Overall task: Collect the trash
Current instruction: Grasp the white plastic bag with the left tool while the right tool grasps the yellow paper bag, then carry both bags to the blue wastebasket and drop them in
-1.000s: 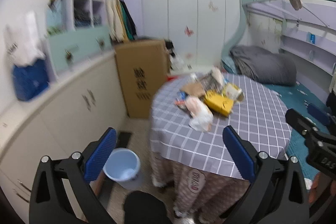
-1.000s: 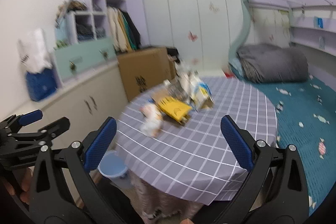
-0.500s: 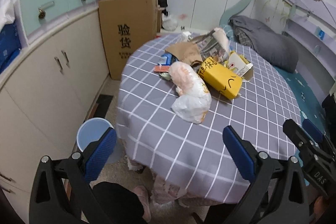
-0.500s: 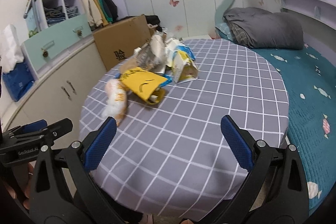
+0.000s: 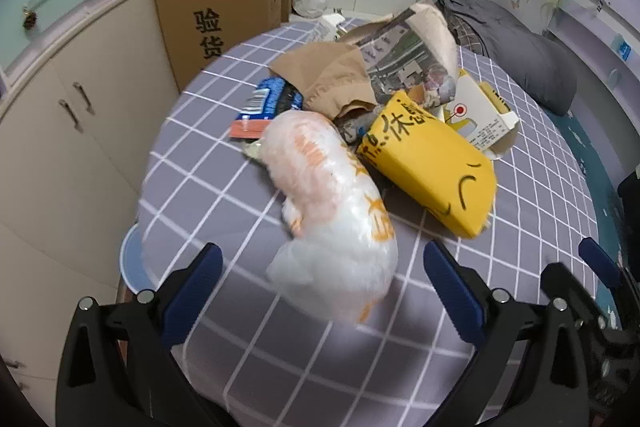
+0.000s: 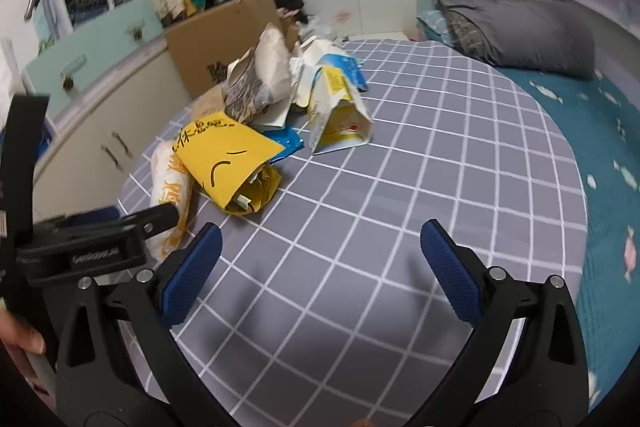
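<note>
A pile of trash lies on a round table with a grey checked cloth (image 5: 540, 187). It holds a white and orange plastic bag (image 5: 332, 211), a yellow paper bag (image 5: 432, 167), a brown paper bag (image 5: 332, 79), a newspaper bundle (image 5: 412, 55), a blue wrapper (image 5: 268, 99) and an opened carton (image 5: 480, 115). My left gripper (image 5: 320, 291) is open, its jaws either side of the near end of the plastic bag. My right gripper (image 6: 320, 267) is open and empty over bare cloth (image 6: 440, 163), with the yellow bag (image 6: 228, 159) and carton (image 6: 340, 111) ahead to its left.
A light blue bin (image 5: 132, 263) stands on the floor left of the table, partly hidden by its edge. Cream cabinets (image 5: 72, 131) and a cardboard box (image 5: 224, 11) stand to the left. A bed with a grey duvet (image 6: 516, 23) lies to the right.
Both grippers have moved forward and down toward the table. The left one has closed in on the plastic bag. The trash looks much larger in both views.
</note>
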The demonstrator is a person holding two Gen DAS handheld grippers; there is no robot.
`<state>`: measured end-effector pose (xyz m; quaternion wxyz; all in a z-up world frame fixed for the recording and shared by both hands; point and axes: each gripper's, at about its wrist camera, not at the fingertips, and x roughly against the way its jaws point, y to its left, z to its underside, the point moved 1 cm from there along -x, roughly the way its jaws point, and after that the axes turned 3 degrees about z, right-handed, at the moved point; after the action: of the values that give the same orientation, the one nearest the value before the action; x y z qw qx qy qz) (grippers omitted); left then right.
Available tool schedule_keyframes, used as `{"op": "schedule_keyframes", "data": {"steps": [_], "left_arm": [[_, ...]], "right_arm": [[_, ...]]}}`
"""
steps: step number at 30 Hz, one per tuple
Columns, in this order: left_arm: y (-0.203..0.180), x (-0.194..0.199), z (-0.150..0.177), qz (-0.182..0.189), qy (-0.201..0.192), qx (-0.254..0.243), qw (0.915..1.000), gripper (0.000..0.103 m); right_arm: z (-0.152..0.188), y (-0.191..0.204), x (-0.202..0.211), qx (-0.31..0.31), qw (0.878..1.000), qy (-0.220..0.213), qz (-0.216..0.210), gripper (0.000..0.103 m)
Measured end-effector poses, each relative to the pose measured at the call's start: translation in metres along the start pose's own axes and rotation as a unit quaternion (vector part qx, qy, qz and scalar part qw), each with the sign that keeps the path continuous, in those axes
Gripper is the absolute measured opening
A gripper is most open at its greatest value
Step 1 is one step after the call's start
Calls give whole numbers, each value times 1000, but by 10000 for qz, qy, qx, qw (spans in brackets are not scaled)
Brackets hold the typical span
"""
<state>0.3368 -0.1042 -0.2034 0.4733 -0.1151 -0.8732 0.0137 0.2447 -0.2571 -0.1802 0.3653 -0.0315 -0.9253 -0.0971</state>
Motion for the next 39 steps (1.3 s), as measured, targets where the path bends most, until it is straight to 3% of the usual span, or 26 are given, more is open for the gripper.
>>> {"op": "schedule_keyframes", "data": {"steps": [2, 3, 4, 6, 15, 22, 24, 25, 26, 34, 39], "left_arm": [[4, -11, -2, 153, 208, 69, 9996, 55], [8, -12, -1, 293, 261, 172, 9991, 55], [11, -8, -2, 392, 146, 210, 9989, 44], [15, -2, -2, 534, 125, 205, 9983, 40], [33, 51, 2, 459, -563, 43, 9973, 37], [65, 71, 8, 424, -751, 214, 9960, 37], [73, 73, 10, 431, -769, 278, 9957, 37], [76, 74, 11, 439, -765, 300, 9956, 37], [79, 75, 13, 458, -760, 329, 9955, 37], [113, 91, 21, 571, -929, 544, 9925, 37], [144, 100, 24, 563, -1035, 777, 9900, 37]], "right_arm": [[-4, 6, -5, 149, 9999, -1, 0, 97], [-6, 9, -8, 238, 9997, -5, 1, 97], [-9, 14, -11, 355, 9994, -13, 27, 97], [-13, 23, -14, 557, 9984, -41, 46, 97], [-37, 80, -48, 1656, 9861, 3, 141, 97], [-45, 102, -71, 2132, 9764, 150, 326, 96], [-46, 105, -79, 2231, 9741, 273, 255, 82], [-46, 104, -84, 2165, 9754, 407, 118, 61], [-46, 101, -87, 2065, 9771, 504, 54, 51], [-55, 96, -48, 1335, 9906, 181, -237, 44], [-63, 132, -24, 1171, 9867, 175, -1111, 44]]}}
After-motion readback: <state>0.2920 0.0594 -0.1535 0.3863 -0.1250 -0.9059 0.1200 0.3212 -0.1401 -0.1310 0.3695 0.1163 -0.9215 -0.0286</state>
